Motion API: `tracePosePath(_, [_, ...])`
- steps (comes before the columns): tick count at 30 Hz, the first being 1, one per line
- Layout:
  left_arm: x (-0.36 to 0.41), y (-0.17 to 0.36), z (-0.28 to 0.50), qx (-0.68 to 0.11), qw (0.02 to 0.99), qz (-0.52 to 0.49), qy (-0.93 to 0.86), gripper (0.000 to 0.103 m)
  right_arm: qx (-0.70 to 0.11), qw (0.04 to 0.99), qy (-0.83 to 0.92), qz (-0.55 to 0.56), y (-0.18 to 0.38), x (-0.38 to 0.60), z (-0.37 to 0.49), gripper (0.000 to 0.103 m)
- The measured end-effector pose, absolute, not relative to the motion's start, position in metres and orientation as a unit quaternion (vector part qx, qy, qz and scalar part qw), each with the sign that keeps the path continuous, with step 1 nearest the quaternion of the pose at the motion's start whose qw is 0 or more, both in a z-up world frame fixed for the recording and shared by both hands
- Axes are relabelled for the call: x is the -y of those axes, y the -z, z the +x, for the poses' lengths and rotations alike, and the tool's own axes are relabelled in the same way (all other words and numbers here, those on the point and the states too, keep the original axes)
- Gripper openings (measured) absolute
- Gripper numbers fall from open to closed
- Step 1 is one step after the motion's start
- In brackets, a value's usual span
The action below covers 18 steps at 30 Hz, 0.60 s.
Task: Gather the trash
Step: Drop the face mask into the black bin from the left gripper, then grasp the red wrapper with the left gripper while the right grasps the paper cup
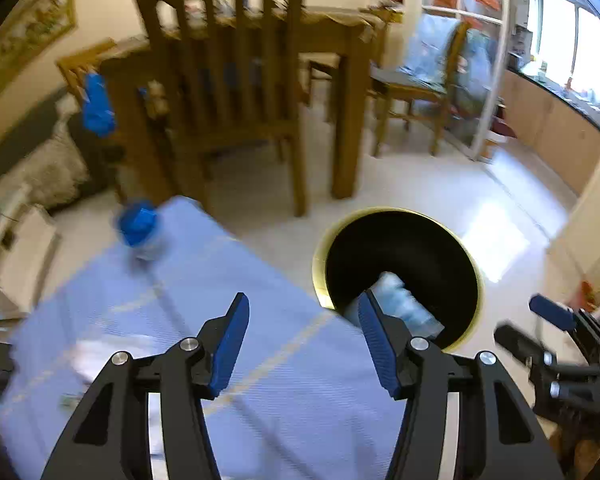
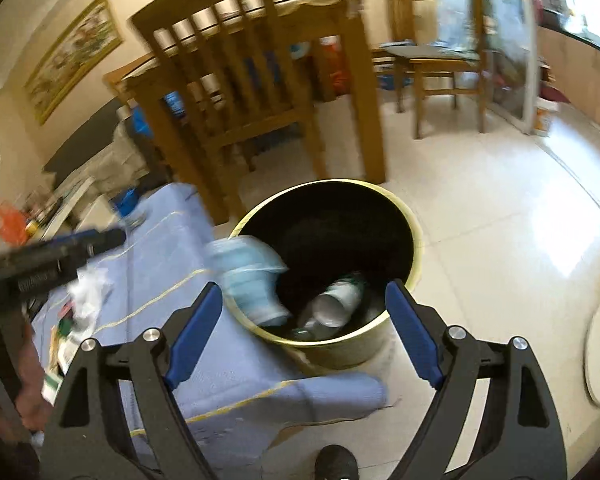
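The worktop (image 2: 236, 380), draped in a light blue cloth with thin yellow lines, fills the lower left of both views. In the left wrist view its far corner reaches toward a wooden chair (image 1: 228, 80) in the upper middle of the frame, with a wooden table behind it.

The trash bin (image 2: 380, 340), a round pale yellow tub with a black inside, stands on the tiled floor just beside the worktop's edge, at the centre of the right wrist view and right of centre in the left wrist view (image 1: 320, 256). A white cup (image 2: 336, 304) and some clear items lie at its bottom.

A crumpled plastic bottle (image 2: 248, 276), pale blue and blurred, sits at the bin's near left rim in the right wrist view, partly over the opening; whether it touches the rim cannot be told. In the left wrist view it shows inside the black opening (image 1: 400, 304), behind one finger.

A blue-capped container (image 1: 140, 232) stands near the worktop's far corner, and crumpled white paper (image 2: 88, 292) lies at the left of the right wrist view.

The left gripper (image 1: 304, 344) is spread wide with nothing between its blue pads. The right gripper (image 2: 304, 340) is likewise released, hanging above the bin.
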<state>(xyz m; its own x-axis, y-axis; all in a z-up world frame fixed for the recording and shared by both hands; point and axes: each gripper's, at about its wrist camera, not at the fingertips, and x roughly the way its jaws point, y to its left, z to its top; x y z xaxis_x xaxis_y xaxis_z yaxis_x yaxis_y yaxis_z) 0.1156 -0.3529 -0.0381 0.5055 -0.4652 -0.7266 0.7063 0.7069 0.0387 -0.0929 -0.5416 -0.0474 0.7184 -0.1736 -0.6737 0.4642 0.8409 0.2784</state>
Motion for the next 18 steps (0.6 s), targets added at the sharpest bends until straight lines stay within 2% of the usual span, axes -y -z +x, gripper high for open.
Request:
tracePosePath(2, [0.343, 0.025, 0.124, -0.345, 0.86, 0.16, 0.342, 0.06, -0.335, 0.91, 0.146, 0.198, 0.046, 0.517, -0.08, 0.083])
tracePosePath(7, [0.289, -0.014, 0.146, -0.346, 0.879, 0.093, 0.314, 0.06, -0.342, 0.92, 0.087, 0.173, 0.035, 0.468, -0.062, 0.084])
tracePosePath(9, [0.254, -0.027, 0.15, -0.341, 0.891, 0.077, 0.291, 0.065, -0.357, 0.924, 0.018, 0.136, 0.034, 0.435, -0.052, 0.084])
tracePosePath(11, [0.223, -0.032, 0.151, -0.339, 0.897, 0.071, 0.273, 0.073, -0.37, 0.922, -0.03, 0.112, 0.035, 0.408, -0.044, 0.084])
tracePosePath(14, [0.166, -0.029, 0.152, -0.356, 0.9, 0.074, 0.241, 0.073, -0.392, 0.908, -0.118, 0.091, 0.04, 0.366, -0.022, 0.084])
tracePosePath(18, [0.083, -0.012, 0.143, -0.384, 0.898, 0.077, 0.201, 0.073, -0.415, 0.89, -0.19, -0.007, 0.052, 0.329, 0.012, 0.082])
